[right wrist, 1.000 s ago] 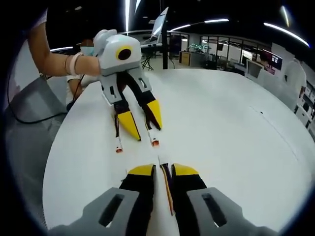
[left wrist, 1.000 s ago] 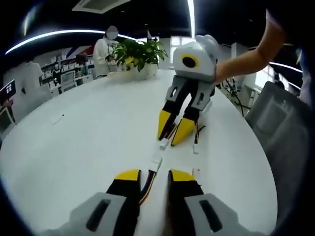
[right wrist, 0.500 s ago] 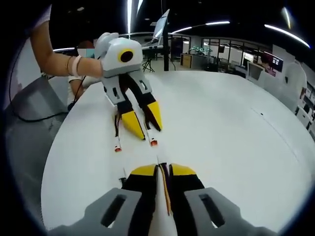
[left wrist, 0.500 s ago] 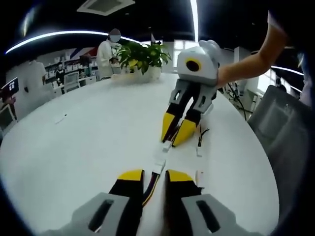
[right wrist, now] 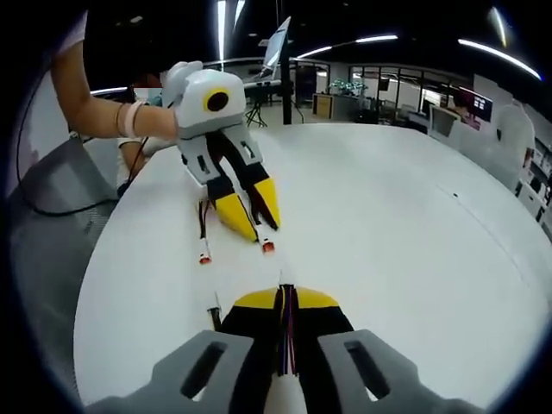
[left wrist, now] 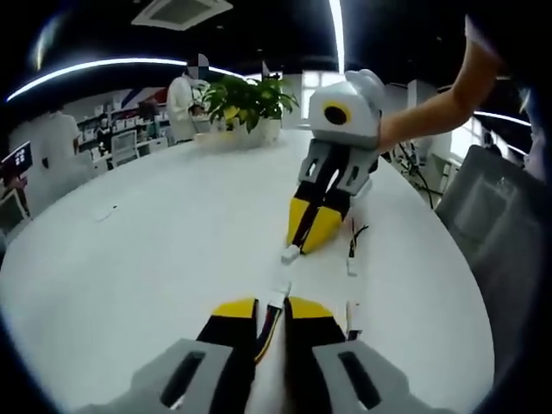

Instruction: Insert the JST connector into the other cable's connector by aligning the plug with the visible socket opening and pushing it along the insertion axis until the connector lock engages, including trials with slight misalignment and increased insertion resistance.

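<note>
A white table (left wrist: 164,233) carries two cables. My left gripper (left wrist: 272,308) is shut on a cable of coloured wires (left wrist: 269,323); its white connector (left wrist: 278,297) pokes out just past the yellow tips. Facing it, my right gripper (left wrist: 304,241) is shut on the other cable, whose white connector (left wrist: 291,254) rests on the table a short gap away. In the right gripper view, my right gripper (right wrist: 285,297) pinches its wires (right wrist: 287,336), with the connector tip (right wrist: 281,280) ahead. My left gripper (right wrist: 259,226) is opposite, its connector (right wrist: 267,247) pointing back.
Loose spare cables lie beside the jaws (left wrist: 351,259) (right wrist: 204,257) (right wrist: 216,315). A potted plant (left wrist: 246,99) stands at the table's far edge, with a person (left wrist: 183,95) behind it. A grey chair (left wrist: 492,224) sits at the table's side.
Both pairs of jaws have gone from apart to shut on their cables. The two connectors have drawn a little closer together.
</note>
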{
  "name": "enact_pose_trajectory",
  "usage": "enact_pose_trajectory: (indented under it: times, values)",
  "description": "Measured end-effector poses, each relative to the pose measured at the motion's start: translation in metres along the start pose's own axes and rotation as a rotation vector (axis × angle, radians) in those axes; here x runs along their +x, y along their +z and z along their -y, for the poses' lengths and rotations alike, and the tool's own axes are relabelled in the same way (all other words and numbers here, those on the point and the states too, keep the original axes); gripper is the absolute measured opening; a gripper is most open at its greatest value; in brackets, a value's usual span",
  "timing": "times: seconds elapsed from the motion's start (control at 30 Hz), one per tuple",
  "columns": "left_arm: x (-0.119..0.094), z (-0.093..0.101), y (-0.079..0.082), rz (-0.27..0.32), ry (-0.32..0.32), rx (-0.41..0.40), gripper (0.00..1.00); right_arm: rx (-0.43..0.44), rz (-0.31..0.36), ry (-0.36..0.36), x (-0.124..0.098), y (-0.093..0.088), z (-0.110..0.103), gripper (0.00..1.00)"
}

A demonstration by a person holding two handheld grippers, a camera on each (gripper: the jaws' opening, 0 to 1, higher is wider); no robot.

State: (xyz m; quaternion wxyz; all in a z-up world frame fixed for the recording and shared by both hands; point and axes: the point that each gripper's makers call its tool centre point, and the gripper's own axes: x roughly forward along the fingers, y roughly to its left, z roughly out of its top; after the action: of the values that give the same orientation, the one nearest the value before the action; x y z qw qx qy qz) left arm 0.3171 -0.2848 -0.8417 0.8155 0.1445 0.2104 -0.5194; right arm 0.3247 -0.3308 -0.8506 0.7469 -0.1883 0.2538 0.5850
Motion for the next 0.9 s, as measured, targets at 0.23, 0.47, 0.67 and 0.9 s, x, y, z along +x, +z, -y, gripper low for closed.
enact_pose_trajectory:
  times: [0.23,0.47,0.67,0.9]
  values:
    - [0.004,-0.003,0.002,0.007,0.003,0.012,0.0,0.008,0.002,0.006,0.0,0.001,-0.003,0.02]
    - [0.008,-0.007,0.002,0.012,0.007,0.01,0.0,0.009,0.0,0.014,-0.001,0.0,-0.006,0.01]
    - [0.01,-0.011,0.001,0.007,0.005,0.004,0.0,0.016,0.003,0.015,-0.001,-0.001,-0.004,0.01]
    - [0.01,-0.014,0.0,0.007,0.002,0.011,0.0,0.008,-0.001,0.015,-0.001,-0.001,-0.004,0.01]
